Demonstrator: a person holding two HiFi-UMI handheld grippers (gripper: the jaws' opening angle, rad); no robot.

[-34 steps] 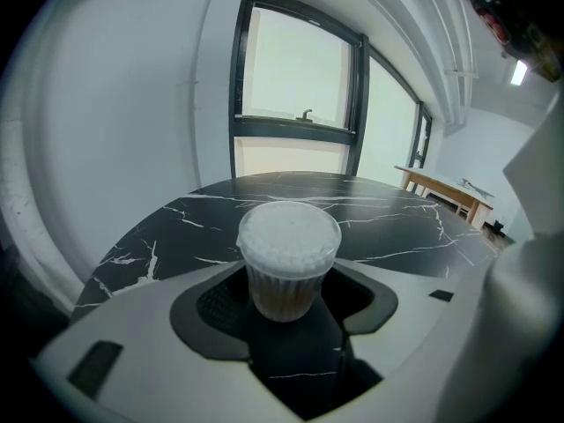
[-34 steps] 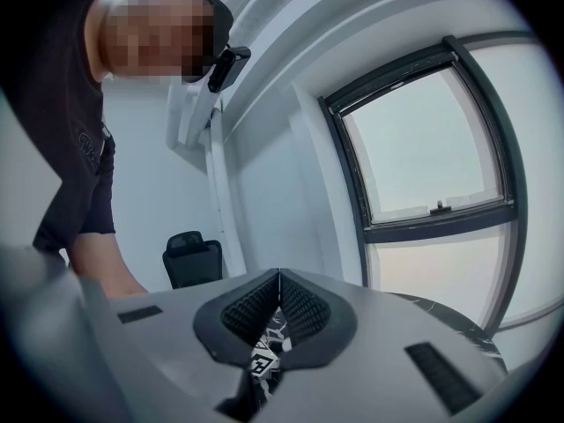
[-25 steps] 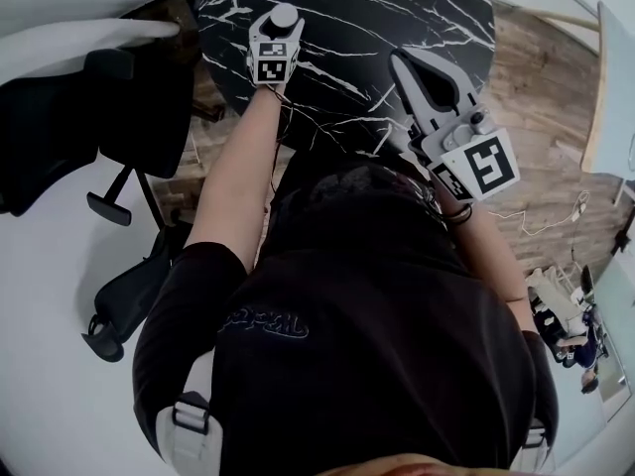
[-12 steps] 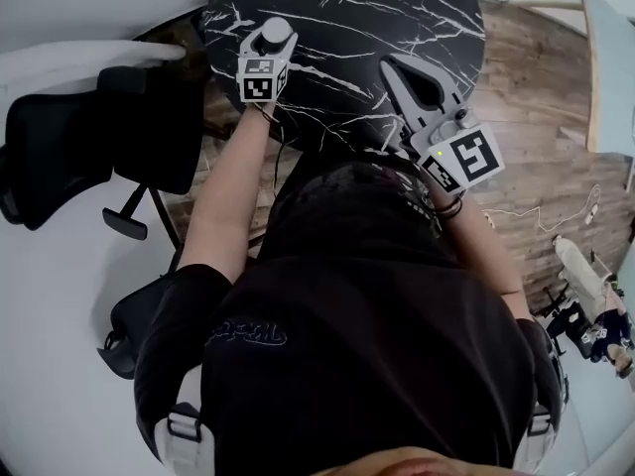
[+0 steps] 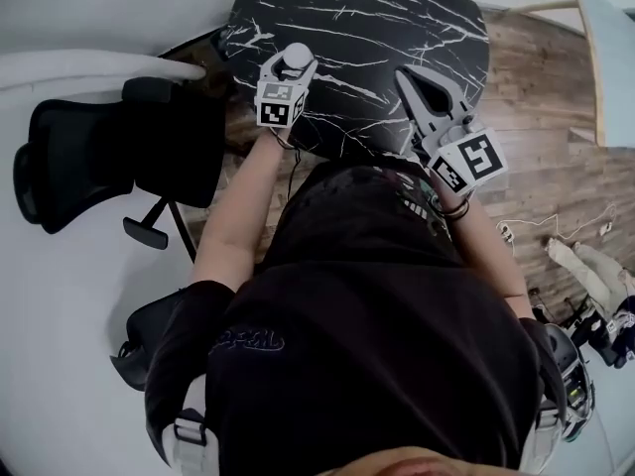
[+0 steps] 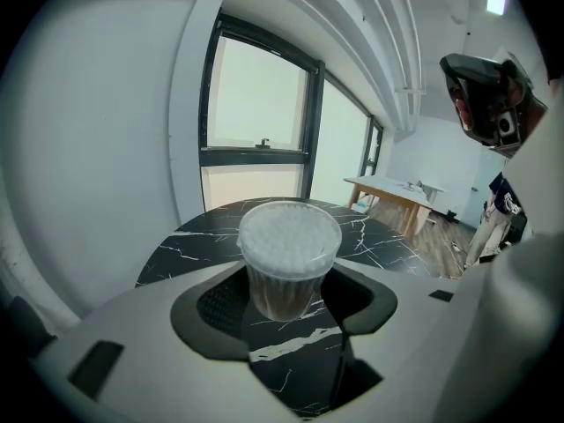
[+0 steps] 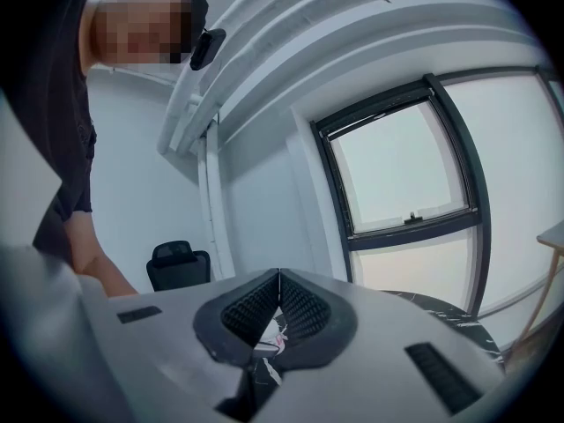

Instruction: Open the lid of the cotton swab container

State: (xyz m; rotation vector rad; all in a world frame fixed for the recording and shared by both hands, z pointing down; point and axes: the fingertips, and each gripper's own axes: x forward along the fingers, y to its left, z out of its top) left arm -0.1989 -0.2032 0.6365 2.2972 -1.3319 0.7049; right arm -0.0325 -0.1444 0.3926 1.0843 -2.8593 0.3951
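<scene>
Head view — container [image 5: 298, 58] over marble table [image 5: 367, 28] — chair [image 5: 79, 162] beside.

This looks like an office or a meeting room. A round counter [image 5: 347, 8] with a black marble pattern stands on a wooden plank floor [image 5: 541, 97]. Beside it are black office chairs [image 5: 89, 157] with armrests and rolling bases. The walls [image 6: 88, 148] are plain white, and a large window [image 6: 256, 104] with dark frames takes up one side. Farther in the room, a long table [image 6: 401, 192] of light wood stands near the windows. White pipes or rails [image 6: 388, 33] run along the ceiling. Some cables [image 5: 561, 228] lie on the floor.
</scene>
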